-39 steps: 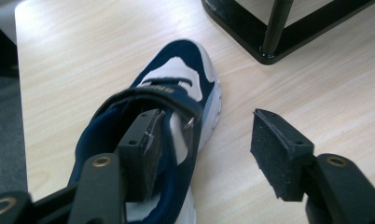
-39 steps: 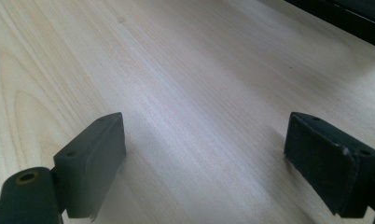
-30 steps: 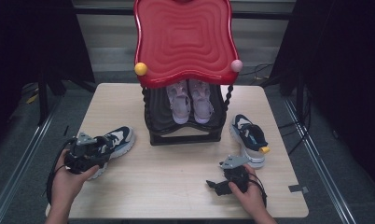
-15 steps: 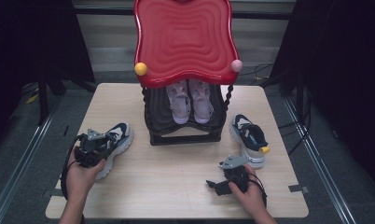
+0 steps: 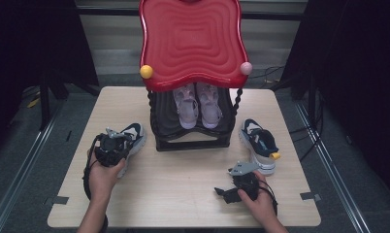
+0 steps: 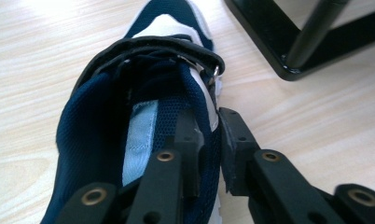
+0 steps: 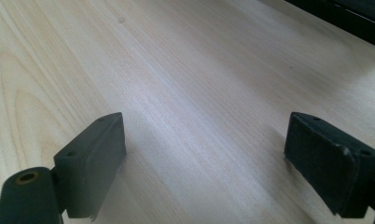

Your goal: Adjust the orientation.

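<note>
Pinching the side wall of a navy sneaker, the left gripper has one jaw inside the shoe's opening and the other outside against its white edge; the jaws have just been closing, and the collar is caught between them. From above, this sneaker lies on the left part of the table, just beside the black stand, toe pointing away from the person. The left gripper sits over its heel end, with the left hand behind it.

A black strap crosses the shoe's tongue, and pale blue lining shows inside.

On the stand's sloped shelf rests a pair of light purple sneakers, side by side, under a wavy red top with a yellow ball and a pink ball at its front corners.

A second navy sneaker lies to the right of the stand, near the table's right edge.

Near the front edge, the right gripper rests in the right hand. Its jaws stand wide apart over bare wood, with nothing between them.
</note>
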A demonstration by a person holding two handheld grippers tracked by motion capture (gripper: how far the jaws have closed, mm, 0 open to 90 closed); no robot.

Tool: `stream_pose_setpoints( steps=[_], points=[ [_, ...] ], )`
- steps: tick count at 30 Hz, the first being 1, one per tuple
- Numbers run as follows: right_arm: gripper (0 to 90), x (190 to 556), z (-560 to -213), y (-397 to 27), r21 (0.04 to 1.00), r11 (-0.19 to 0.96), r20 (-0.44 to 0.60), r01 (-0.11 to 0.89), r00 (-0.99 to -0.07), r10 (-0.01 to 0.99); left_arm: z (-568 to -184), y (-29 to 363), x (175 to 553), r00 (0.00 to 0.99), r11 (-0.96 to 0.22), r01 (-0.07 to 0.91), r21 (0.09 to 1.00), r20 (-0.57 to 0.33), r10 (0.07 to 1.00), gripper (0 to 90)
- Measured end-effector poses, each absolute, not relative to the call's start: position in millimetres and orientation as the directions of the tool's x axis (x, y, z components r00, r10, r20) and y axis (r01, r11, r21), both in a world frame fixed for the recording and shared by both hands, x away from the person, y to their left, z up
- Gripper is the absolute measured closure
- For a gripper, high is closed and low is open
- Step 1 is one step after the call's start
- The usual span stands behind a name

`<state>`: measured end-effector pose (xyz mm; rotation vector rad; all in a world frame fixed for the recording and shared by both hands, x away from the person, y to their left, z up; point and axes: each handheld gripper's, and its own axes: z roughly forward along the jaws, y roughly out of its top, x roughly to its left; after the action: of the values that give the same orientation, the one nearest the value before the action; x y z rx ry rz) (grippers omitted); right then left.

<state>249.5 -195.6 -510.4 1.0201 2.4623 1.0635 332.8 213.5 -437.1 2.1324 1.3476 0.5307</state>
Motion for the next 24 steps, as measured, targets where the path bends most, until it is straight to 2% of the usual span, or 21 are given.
stream_pose_setpoints(
  steps=[8,12,16,24],
  points=[
    [12.1,250,-510,-196,0.72,0.482,0.028,0.499,-0.715,0.699,-422,221,327,0.466,-0.374,0.637,0.675,0.05,0.884,53.8],
    [12.1,250,-510,-196,0.72,0.482,0.028,0.499,-0.715,0.699,-421,232,325,0.455,-0.372,0.641,0.672,0.057,0.889,42.4],
    [12.1,250,-510,-196,0.72,0.482,0.028,0.499,-0.715,0.698,-426,236,321,0.472,-0.379,0.656,0.653,0.037,0.881,39.9],
    [12.0,249,-510,-196,0.719,0.482,0.03,0.501,-0.715,0.699,-428,227,312,0.523,-0.403,0.658,0.637,-0.001,0.853,42.1]
  ],
)
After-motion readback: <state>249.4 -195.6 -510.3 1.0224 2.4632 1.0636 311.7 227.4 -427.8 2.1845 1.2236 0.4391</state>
